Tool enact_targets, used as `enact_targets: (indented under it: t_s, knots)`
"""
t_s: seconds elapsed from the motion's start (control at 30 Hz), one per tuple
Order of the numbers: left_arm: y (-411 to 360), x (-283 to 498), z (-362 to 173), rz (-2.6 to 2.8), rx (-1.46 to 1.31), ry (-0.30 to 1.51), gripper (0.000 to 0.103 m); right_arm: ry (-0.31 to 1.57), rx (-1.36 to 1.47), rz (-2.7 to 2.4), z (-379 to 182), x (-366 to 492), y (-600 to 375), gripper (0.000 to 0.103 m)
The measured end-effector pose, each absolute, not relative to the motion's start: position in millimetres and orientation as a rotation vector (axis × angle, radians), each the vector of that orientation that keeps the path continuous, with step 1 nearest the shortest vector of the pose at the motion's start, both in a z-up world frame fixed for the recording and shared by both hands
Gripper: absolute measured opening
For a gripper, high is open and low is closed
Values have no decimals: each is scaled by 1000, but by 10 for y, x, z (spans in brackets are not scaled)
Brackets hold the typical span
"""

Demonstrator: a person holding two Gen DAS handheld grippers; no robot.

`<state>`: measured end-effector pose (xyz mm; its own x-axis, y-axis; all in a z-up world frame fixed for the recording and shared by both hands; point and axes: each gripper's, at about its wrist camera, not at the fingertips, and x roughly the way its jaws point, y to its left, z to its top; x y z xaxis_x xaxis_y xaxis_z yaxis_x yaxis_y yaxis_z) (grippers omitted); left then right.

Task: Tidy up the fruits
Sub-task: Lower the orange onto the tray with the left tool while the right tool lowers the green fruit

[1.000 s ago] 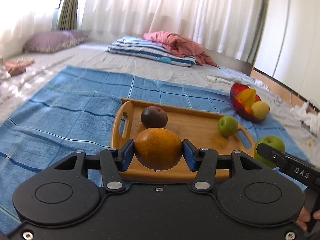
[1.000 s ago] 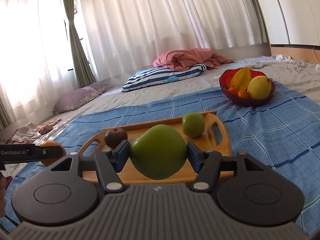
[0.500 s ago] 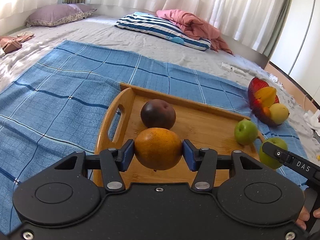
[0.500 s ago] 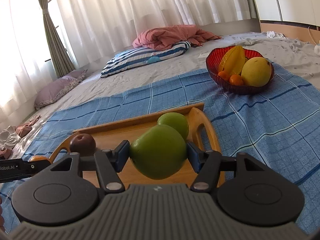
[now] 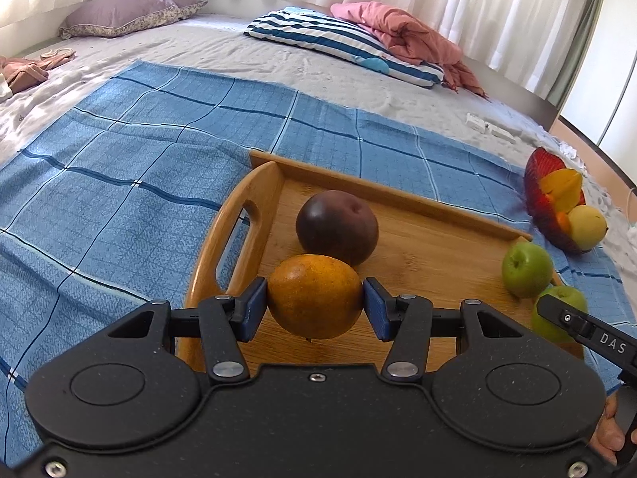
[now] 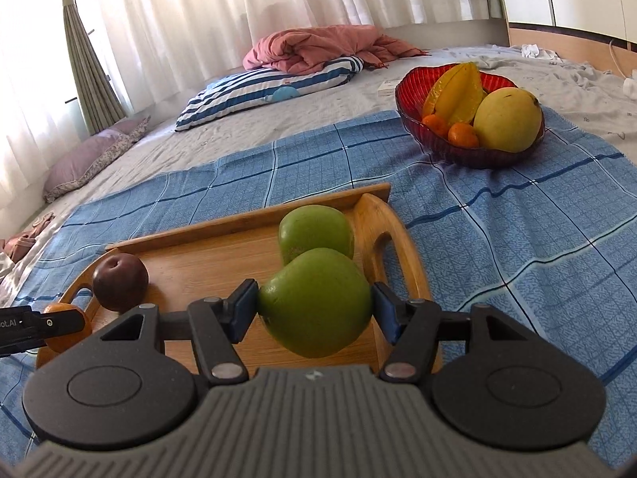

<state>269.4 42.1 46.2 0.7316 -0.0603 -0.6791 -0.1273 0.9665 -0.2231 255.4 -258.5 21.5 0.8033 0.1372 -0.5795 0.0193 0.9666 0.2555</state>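
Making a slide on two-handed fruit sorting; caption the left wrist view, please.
Left gripper clamps an orange above the wooden tray, beside a dark plum and green apple.

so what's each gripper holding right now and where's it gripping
The left gripper holds the orange, pinched across its widest part at the sides. The right gripper holds a green apple, also clamped side to side.
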Motion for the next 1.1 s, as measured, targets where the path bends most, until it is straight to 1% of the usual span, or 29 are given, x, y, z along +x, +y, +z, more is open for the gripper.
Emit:
enact_targets:
  t_s: [0.33,1.1]
  knots:
    - [437,2792,355,57,-266,777,50,661,243,56,149,2624,-2540,64]
    - [406,2816,344,54,-243,762,50,653,229,64,120,2611,-2538,64]
